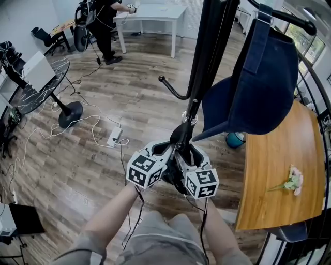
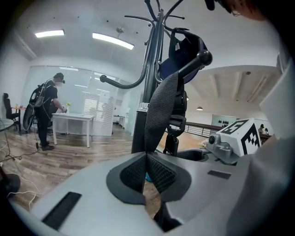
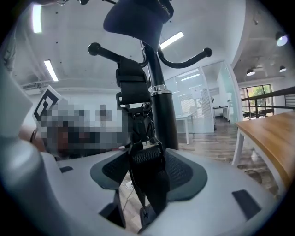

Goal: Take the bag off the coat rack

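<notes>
Ok so quick rundown. The navy bag [image 1: 264,88] hangs on the coat rack [image 1: 209,46], up on a hook arm at the right side of the pole, above the near-left end of the wooden table [image 1: 279,171]. It's not off yet.

Both grippers sit low and center, right up against the pole and close beside each other.

Left gripper [image 1: 166,150]: in its own view the pads are pinched together on a grey strap [image 2: 161,110], w/ the webbing squeezed flat right btwn them [image 2: 146,173]. That strap runs up and over a knob-tipped hook arm, and the bag [image 2: 184,50] hangs just behind it, next to the pole [image 2: 150,78].

Right gripper [image 1: 189,153]: its jaws are clamped on a black strap [image 3: 132,83], which comes down past a buckle and goes straight thru the pads [image 3: 146,171]. The end of the strap pokes out below the pads. The rack pole [image 3: 161,115] is just behind it and the bag [image 3: 136,18] is way up top.

Other stuff: a small bunch of flowers [image 1: 292,182] lies on the wooden table. A power strip [image 1: 114,136] w/ cables is on the floor to the left. At the far end there's a white table [image 1: 155,13] w/ a person [image 1: 103,26] standing beside it.
</notes>
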A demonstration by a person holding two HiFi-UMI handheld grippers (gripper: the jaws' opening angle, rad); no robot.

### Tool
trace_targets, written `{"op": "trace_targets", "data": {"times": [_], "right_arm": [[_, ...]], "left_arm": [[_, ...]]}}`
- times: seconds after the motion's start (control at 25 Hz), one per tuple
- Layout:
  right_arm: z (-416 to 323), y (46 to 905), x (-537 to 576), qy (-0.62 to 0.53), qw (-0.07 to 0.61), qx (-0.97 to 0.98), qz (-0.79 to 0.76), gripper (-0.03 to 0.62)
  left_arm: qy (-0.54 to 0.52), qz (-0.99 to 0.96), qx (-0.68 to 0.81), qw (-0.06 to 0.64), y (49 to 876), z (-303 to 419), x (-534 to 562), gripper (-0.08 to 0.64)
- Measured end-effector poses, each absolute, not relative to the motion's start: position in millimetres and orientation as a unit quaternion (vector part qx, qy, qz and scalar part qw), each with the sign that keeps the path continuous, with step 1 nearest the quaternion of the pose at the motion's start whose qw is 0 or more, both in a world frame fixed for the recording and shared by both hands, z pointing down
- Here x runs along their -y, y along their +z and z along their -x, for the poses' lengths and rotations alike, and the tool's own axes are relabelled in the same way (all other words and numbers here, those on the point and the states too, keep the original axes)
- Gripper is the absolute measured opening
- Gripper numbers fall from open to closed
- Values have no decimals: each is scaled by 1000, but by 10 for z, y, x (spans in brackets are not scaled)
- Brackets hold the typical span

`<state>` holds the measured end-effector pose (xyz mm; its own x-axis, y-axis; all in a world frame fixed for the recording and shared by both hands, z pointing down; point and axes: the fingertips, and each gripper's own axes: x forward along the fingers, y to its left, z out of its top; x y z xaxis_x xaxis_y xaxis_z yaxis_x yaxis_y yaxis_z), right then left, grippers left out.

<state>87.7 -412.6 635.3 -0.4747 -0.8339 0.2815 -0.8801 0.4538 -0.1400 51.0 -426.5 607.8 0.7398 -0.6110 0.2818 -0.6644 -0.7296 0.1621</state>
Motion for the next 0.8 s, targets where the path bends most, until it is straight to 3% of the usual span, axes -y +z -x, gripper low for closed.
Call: {"op": "trace_targets", "data": {"times": [0.2, 0.56, 0.8], "right_arm": [[-864, 6300, 4151, 115, 93, 848, -510, 227], [-954, 5816, 4028, 128, 47, 850, -510, 222], [-840, 5420, 3853, 127, 62, 863, -485, 221]], "left_arm": [[108, -919, 360, 116, 6033, -417, 4224, 15], [78, -922, 365, 107, 5566, -181, 4151, 15], [50, -910, 389, 137, 5155, 111, 4083, 15]]}}
